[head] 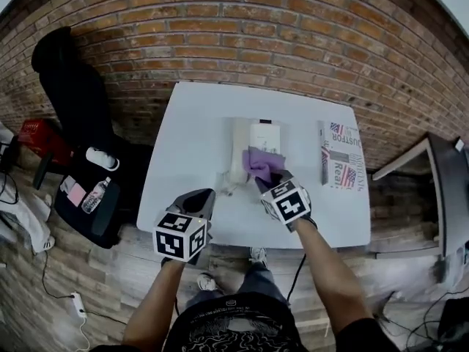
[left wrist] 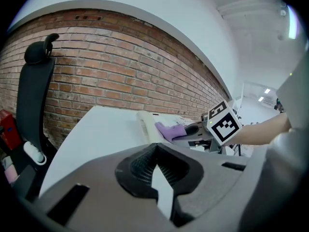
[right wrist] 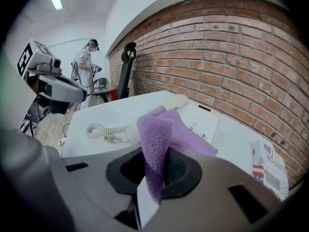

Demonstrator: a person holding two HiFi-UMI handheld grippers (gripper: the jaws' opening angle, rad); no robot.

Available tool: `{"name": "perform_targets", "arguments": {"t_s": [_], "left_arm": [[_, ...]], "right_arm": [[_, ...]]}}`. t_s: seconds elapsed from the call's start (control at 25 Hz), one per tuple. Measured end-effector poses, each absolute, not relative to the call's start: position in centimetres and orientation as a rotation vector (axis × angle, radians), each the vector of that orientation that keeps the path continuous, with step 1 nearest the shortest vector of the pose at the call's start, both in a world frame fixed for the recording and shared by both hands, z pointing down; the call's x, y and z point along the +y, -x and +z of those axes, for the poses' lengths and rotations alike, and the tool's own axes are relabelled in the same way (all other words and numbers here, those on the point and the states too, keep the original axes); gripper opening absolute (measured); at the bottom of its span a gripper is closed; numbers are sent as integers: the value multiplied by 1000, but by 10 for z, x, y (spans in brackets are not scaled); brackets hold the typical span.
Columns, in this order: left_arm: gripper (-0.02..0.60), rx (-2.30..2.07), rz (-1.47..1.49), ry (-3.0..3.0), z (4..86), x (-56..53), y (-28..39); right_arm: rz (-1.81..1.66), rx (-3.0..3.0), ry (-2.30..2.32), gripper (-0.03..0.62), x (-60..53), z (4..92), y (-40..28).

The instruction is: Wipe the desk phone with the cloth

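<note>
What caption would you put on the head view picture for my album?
Right hand-held gripper holds a purple cloth over the cream desk phone on a white table.

Bright, even indoor light; strong fisheye bending, dark vignetted corners, soft edges.

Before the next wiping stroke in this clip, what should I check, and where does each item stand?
1. Cloth clamped in the right gripper jaws: ok.
2. Cloth lying on the desk phone: ok, it covers the phone's near end.
3. Left gripper clear of the phone: ok, jaws shut on nothing, by the near edge of the table.
4. Coiled cord out of the cloth's path: ok, it lies on the table beside the phone.
5. Phone braced against sliding: not ok, nothing holds it.
</note>
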State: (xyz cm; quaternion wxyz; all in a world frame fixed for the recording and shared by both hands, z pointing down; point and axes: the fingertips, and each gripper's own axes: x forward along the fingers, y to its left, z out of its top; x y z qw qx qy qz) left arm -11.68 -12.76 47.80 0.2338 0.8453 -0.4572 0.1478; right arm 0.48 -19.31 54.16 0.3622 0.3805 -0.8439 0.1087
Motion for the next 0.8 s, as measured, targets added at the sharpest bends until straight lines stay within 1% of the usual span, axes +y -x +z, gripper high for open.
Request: {"name": "perform_targets", "arguments": {"t_s": [0.6,0.8], "left_arm": [[6,-1183,421,-2375,479,-107,124],[6,-1151,421,-2403,475,-103,122]], "right_arm": [[336,-2132,-989,48,-149,556,0],[304,-2119,-1030,48,-143,542,-4]]}}
